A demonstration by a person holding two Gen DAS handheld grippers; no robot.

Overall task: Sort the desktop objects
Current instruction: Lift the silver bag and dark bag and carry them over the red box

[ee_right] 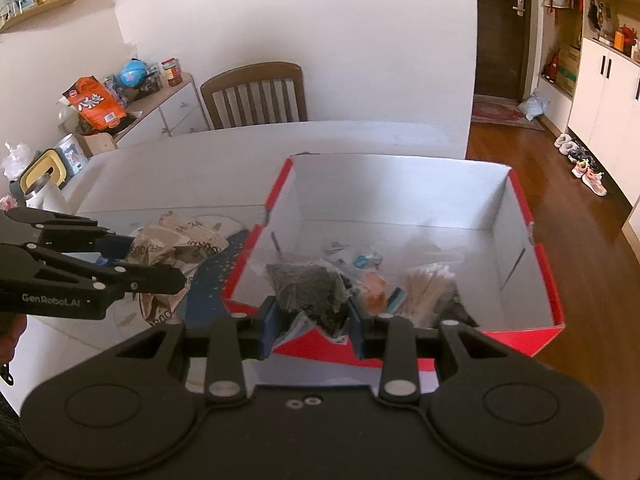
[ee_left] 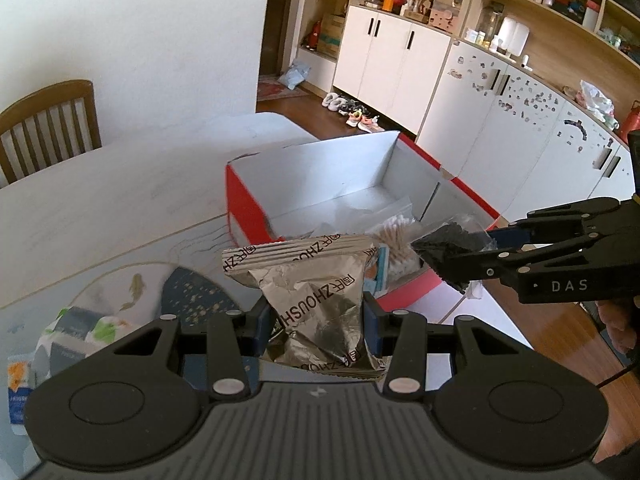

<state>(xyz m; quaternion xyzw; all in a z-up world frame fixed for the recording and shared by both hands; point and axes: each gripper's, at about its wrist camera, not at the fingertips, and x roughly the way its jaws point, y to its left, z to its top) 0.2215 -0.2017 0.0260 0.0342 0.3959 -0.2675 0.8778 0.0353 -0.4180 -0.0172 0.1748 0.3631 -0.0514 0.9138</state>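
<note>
Right now I am holding a shiny silver snack packet (ee_left: 316, 304) in my left gripper (ee_left: 316, 320). Its two blue pads are squeezing the crinkly middle of the packet, so the jaws are standing partly open with the packet filling the gap. The packet is puffy, with dark letters on it and flat sealed ends with stripes. It is standing up tall, with its long side running away from me and one striped end pointing toward the box. It is hanging over the table edge, just before the near wall of the box.

My right gripper (ee_right: 312, 320) is pinching a small clear bag (ee_right: 310, 294) full of dark crumbly stuff. The jaws are partly open here too, pressed on the bag's bottom. The bag is lumpy and sticking up from the pads, over the near red wall of the box.

A little farther on, the red box (ee_right: 556, 280) with white insides is sitting open on the white table (ee_left: 120, 184). Inside it a bundle of cotton swabs (ee_right: 430, 284) is lying near small orange and blue packets.

Farther back, a wooden chair (ee_right: 256, 94) is standing behind the table by the white wall.
</note>
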